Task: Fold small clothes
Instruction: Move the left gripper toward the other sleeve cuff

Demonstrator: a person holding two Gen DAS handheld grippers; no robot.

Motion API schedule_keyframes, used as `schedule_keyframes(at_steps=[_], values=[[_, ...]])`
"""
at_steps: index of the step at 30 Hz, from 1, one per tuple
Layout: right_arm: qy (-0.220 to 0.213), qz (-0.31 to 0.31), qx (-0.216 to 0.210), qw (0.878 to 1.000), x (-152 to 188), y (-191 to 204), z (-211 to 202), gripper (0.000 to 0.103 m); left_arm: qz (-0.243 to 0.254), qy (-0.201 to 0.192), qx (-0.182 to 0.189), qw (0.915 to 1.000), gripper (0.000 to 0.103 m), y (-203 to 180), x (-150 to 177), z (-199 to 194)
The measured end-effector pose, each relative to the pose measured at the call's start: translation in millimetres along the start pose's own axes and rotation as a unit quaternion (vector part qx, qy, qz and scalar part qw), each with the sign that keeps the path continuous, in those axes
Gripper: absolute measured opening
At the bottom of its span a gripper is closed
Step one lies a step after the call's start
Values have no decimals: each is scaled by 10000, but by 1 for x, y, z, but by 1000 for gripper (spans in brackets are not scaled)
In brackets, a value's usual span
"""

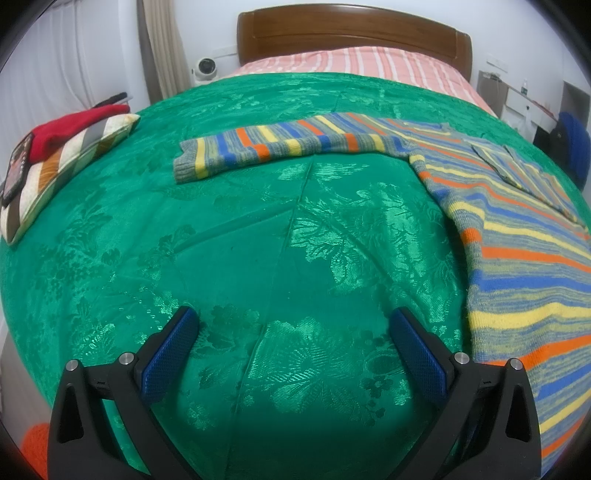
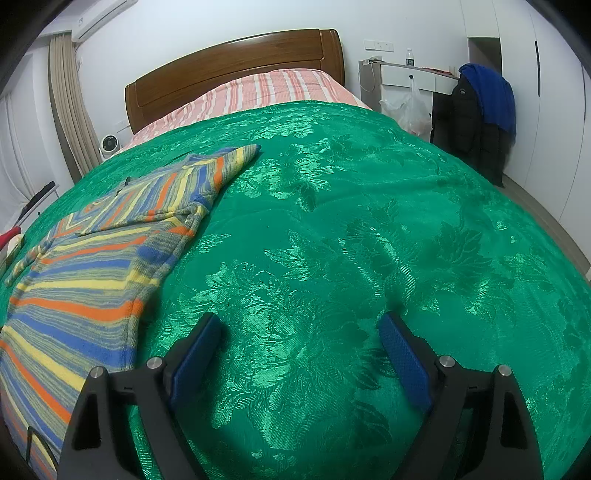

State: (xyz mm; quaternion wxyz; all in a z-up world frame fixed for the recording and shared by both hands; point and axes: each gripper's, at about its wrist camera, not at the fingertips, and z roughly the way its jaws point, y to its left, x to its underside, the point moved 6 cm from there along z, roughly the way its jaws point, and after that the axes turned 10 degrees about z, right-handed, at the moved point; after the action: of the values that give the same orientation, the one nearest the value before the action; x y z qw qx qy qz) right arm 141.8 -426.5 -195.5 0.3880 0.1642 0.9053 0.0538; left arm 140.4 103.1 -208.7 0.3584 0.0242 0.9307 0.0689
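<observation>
Striped sweater: lying flat on the green bedspread, one sleeve stretching outward, the other folded across its body. Left gripper and right gripper: hovering beside the sweater, jaws standing apart, holding nothing.

Both my wrist views are bright and evenly lit, with soft light and only faint shadows under my hand-held grippers. The green bedspread throws a satin sheen off its woven leaves, strongest in the right view. Focus is sharp across the middle. The fisheye bends the bed into a dome, curves the headboard, and leaves dark corners.
</observation>
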Motion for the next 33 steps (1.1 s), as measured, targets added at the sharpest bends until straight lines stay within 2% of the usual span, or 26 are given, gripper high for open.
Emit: schedule_keyframes(at_steps=[19, 23, 26, 29, 31, 33], values=[[-1, -7, 8, 10000, 0, 0, 0, 87, 0, 6, 7, 10000, 103, 0, 0, 0], [-1, -9, 11, 10000, 0, 0, 0, 87, -29, 218, 177, 9996, 103, 3, -1, -2], [-1, -10, 11, 10000, 0, 0, 0, 87, -313, 416, 532, 9972, 102, 15, -5, -11], [-2, -10, 10, 10000, 0, 0, 0, 87, -984, 158, 925, 9907, 102, 47, -22, -26], [-2, -11, 11, 10000, 0, -1, 0, 87, -1581, 47, 1180, 9803, 102, 83, -42, -26], [-4, -11, 10, 10000, 0, 0, 0, 87, -2054, 126, 1354, 9692, 102, 115, -58, -13]])
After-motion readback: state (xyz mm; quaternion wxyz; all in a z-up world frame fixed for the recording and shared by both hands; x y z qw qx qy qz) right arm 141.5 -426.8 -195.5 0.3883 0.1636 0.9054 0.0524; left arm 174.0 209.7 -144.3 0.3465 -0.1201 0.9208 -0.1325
